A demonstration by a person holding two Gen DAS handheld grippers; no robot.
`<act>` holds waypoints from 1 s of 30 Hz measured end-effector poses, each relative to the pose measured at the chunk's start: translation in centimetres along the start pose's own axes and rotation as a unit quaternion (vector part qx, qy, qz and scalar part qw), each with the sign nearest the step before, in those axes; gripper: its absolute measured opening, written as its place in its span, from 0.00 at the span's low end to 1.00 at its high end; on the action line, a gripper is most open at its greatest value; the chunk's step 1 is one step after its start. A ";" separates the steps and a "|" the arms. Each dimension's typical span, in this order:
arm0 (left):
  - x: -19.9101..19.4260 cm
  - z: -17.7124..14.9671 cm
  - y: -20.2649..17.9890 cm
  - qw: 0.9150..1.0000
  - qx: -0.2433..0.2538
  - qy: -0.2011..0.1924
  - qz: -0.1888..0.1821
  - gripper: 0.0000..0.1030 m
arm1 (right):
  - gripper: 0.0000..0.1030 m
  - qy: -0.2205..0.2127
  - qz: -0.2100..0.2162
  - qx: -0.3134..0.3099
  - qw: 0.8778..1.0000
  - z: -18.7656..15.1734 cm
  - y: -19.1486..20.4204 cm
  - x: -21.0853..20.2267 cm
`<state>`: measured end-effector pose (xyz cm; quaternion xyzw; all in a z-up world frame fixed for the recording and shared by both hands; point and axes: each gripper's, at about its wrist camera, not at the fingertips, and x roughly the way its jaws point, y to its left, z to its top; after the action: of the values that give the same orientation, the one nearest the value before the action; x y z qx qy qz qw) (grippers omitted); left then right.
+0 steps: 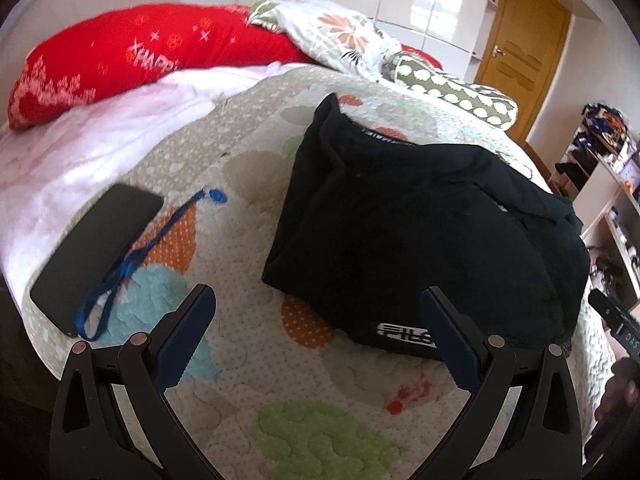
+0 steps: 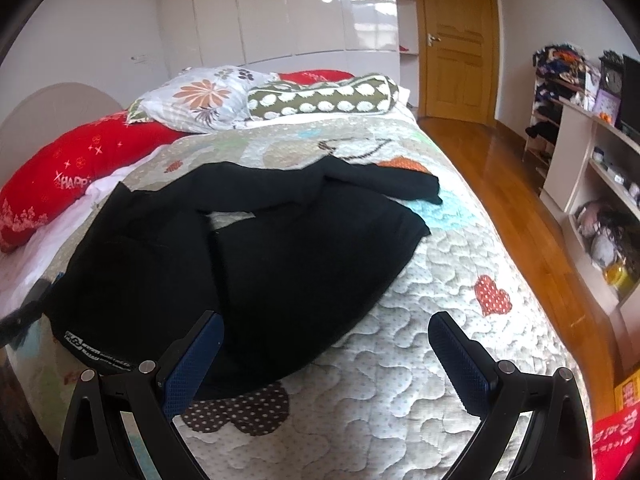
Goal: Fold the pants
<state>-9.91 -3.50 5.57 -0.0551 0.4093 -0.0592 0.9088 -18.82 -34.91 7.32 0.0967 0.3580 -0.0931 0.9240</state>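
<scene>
Black pants (image 1: 400, 220) lie rumpled on a patterned quilt (image 1: 240, 360), with a white logo band near the front edge. In the right wrist view the pants (image 2: 240, 248) spread across the bed, legs trailing toward the far right. My left gripper (image 1: 320, 336) is open and empty, just in front of the pants' near edge. My right gripper (image 2: 326, 356) is open and empty, over the pants' near right edge and the quilt (image 2: 420, 300). The right gripper's body shows at the right edge of the left wrist view (image 1: 616, 320).
A black phone (image 1: 96, 248) with a blue lanyard (image 1: 132, 264) lies left of the pants. A red pillow (image 1: 140, 56), floral pillow (image 2: 196, 96) and green dotted bolster (image 2: 320, 96) sit at the head. Wooden floor (image 2: 500, 160), shelves (image 2: 600, 168) and a door (image 2: 456, 40) are at right.
</scene>
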 end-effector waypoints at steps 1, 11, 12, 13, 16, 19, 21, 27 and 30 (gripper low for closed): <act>0.3 0.0 0.1 1.000 -0.005 0.002 -0.001 0.99 | 0.99 0.003 0.003 0.012 1.000 -0.1 -0.5 0.2; 4.7 1.0 -0.9 0.998 -0.024 0.050 -0.025 0.99 | 0.96 0.023 0.014 0.066 0.997 0.7 -3.3 3.7; 5.2 1.2 -1.1 0.998 -0.024 0.053 -0.030 0.99 | 0.94 0.026 0.019 0.073 0.997 0.8 -3.6 4.2; 5.4 1.3 -1.2 0.998 -0.024 0.052 -0.033 0.99 | 0.85 0.030 0.025 0.082 0.996 1.1 -3.9 4.9; 5.6 2.0 -1.7 0.998 -0.022 0.041 -0.042 0.74 | 0.57 0.022 0.041 0.112 0.993 1.9 -4.6 6.4; 6.7 2.5 -1.3 0.995 -0.035 0.061 -0.075 0.15 | 0.13 0.022 0.071 0.132 0.988 2.8 -5.1 7.3; 6.3 3.1 -1.0 0.993 -0.033 0.064 -0.089 0.13 | 0.07 0.017 0.076 0.134 0.988 2.9 -5.0 6.8; 2.0 4.6 1.8 0.996 -0.004 0.025 -0.082 0.10 | 0.04 0.006 0.119 0.110 0.987 1.9 -3.5 1.3; 1.7 4.8 3.9 0.997 -0.016 0.027 -0.067 0.10 | 0.04 0.010 0.128 0.083 0.988 0.7 -2.4 -0.7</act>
<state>-4.94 0.39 6.90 -0.0949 0.4299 -0.1147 0.8905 -19.46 -37.37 8.05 0.2188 0.3431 -0.0021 0.9135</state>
